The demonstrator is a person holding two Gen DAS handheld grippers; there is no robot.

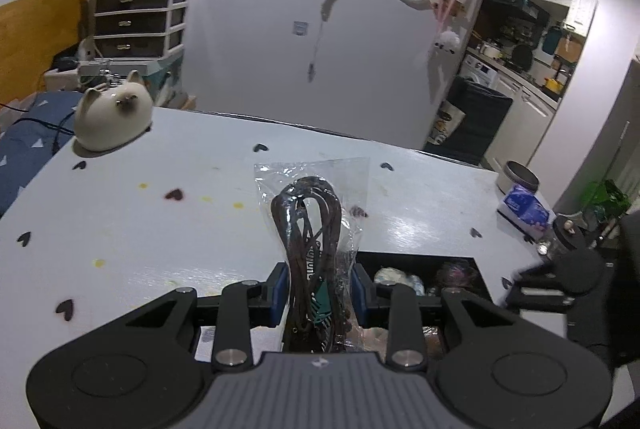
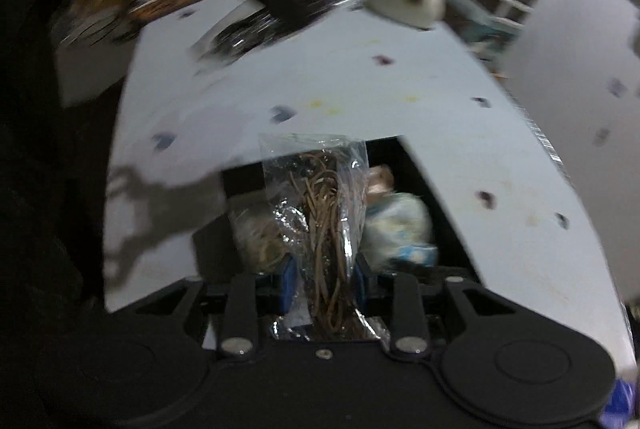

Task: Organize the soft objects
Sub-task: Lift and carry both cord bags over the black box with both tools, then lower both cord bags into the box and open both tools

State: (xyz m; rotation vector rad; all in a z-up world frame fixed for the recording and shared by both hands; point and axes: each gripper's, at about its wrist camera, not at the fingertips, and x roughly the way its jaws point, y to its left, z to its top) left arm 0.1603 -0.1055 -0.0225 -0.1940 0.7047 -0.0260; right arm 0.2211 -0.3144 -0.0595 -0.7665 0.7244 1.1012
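- The left gripper (image 1: 319,295) is pinching, with its blue pads nearly together, a clear plastic bag of dark brown cord (image 1: 310,225); the bag is standing upright above the black organizer box (image 1: 478,275), at the box's left end.
- The right gripper (image 2: 325,283) is enclosing a clear bag of tan cord (image 2: 326,213) between narrowly parted blue pads; whether the pads are pressing on it cannot be told through the blur.
- This bag is hanging directly over the open box (image 2: 448,249).
- The box is sitting on the white heart-printed table (image 1: 160,229) and is containing a pale bundled item (image 2: 394,225) to the right of the tan-cord bag and another crinkled clear packet (image 2: 260,233) to its left.
- A cream cat-shaped figure (image 1: 114,115) is resting well beyond the box at the table's far left corner.
- A blue tissue pack (image 1: 524,211) is lying beyond the box, near the table's right edge.
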